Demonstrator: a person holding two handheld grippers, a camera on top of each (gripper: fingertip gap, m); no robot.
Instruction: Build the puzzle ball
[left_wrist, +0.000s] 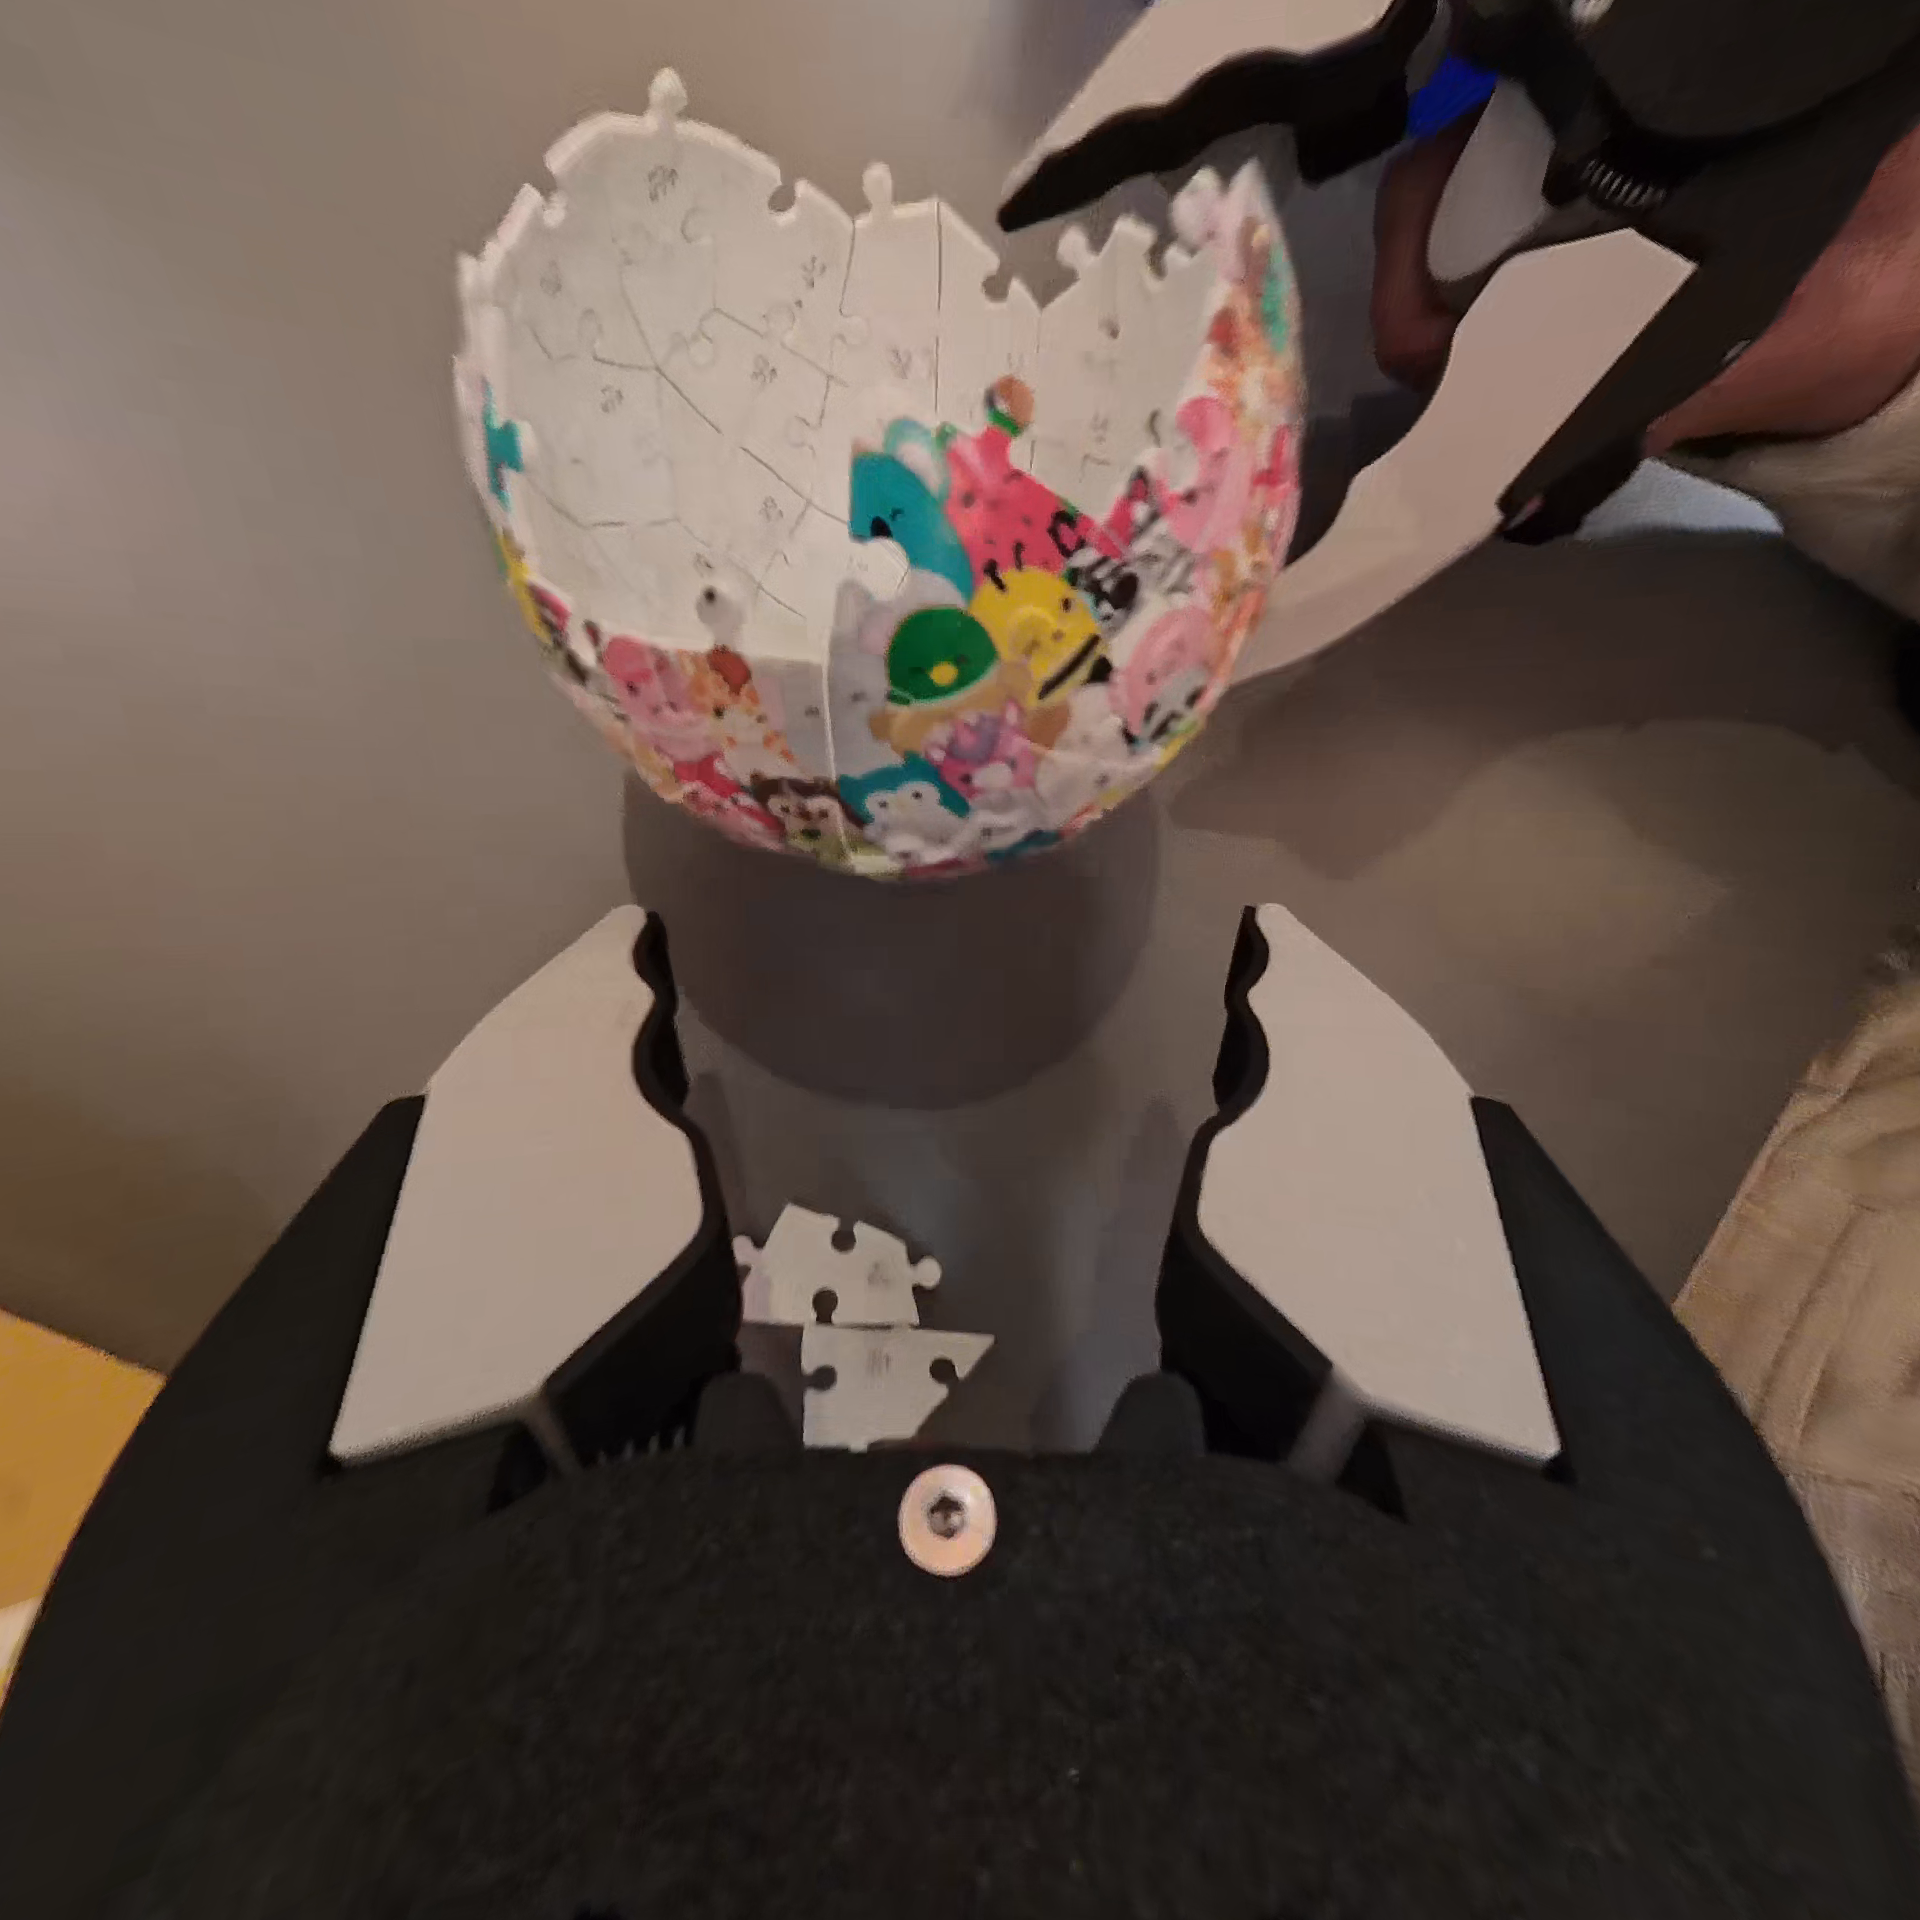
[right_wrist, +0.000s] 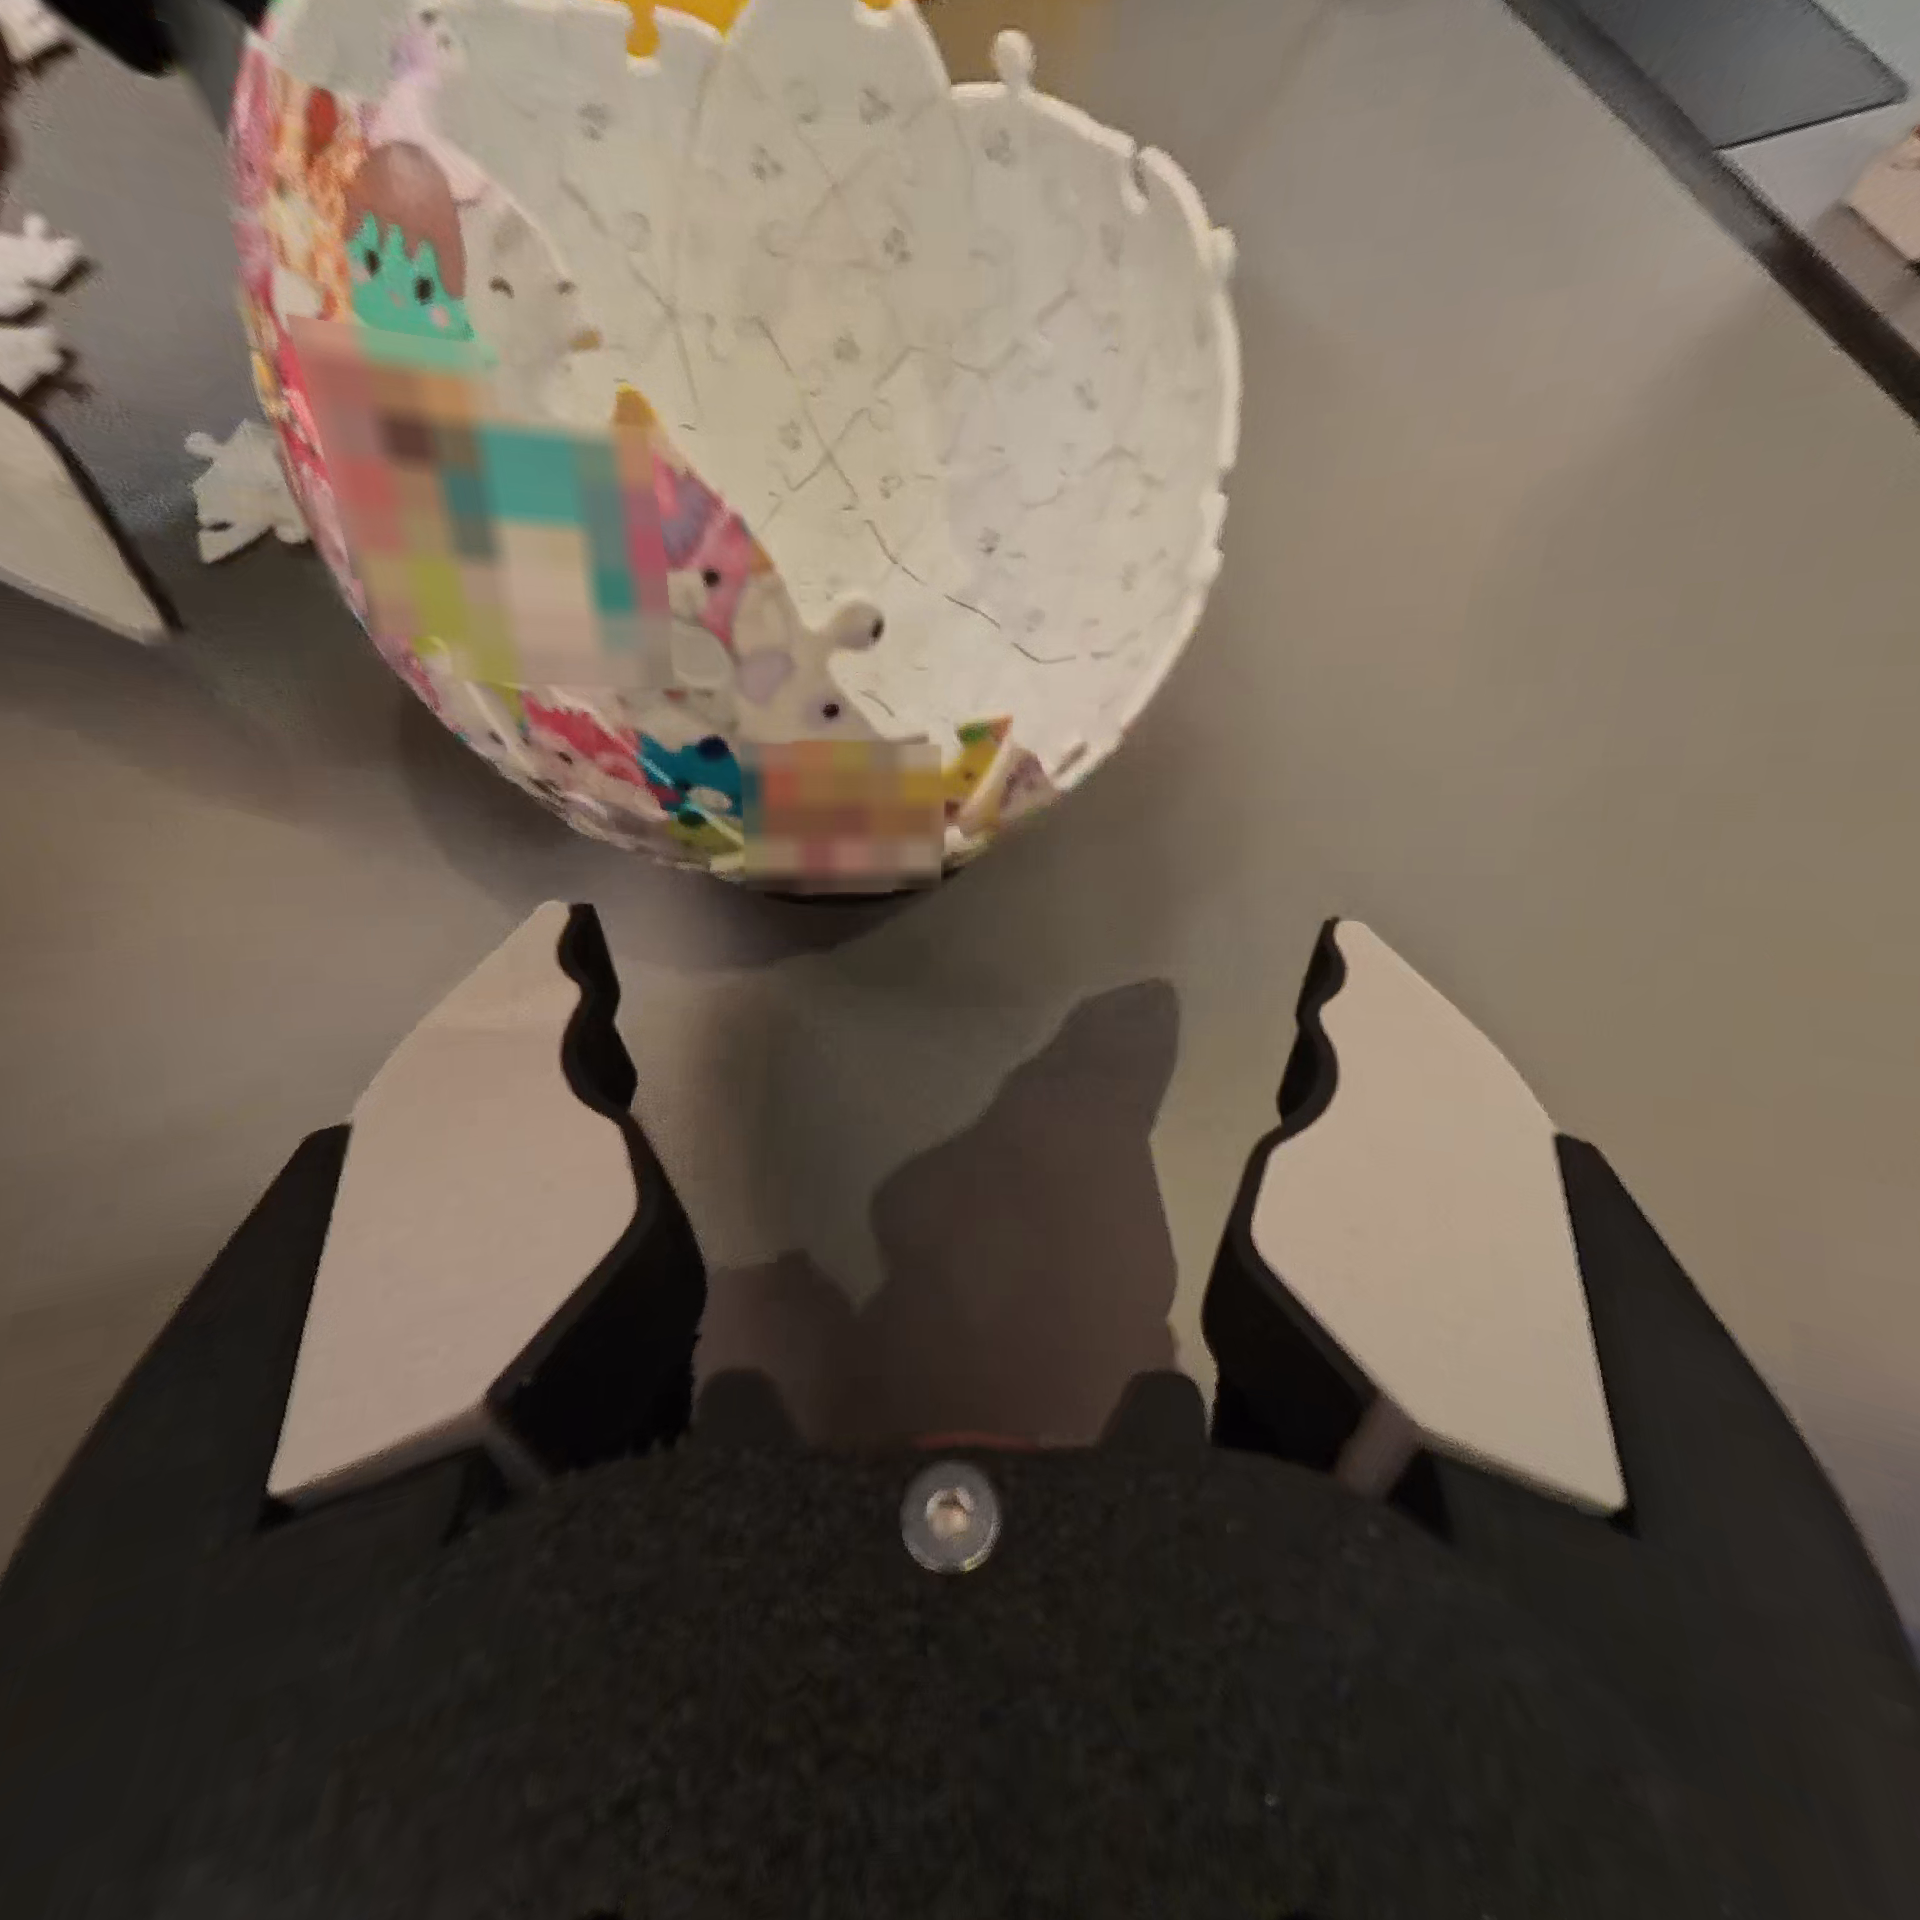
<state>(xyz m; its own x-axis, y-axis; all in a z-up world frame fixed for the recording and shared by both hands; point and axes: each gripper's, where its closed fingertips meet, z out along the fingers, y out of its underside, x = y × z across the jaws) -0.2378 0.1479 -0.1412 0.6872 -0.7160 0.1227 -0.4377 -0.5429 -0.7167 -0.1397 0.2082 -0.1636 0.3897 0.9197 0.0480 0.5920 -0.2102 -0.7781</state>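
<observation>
Left gripper (left_wrist: 945, 935) nearest, spread wide, empty, above two loose pieces (left_wrist: 862, 1330). Beyond, puzzle ball (left_wrist: 873, 499) on grey table (left_wrist: 208, 623): lower half assembled, upper part unbuilt. Right gripper (right_wrist: 961, 940) likewise wide, empty, beside ball's right rim.

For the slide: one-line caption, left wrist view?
Open left gripper over two loose pieces, facing the half-built puzzle ball; right gripper beside its rim.

Left gripper (left_wrist: 945, 925) jaws wide apart, empty. Right gripper (right_wrist: 956, 935) likewise spread, empty.
</observation>
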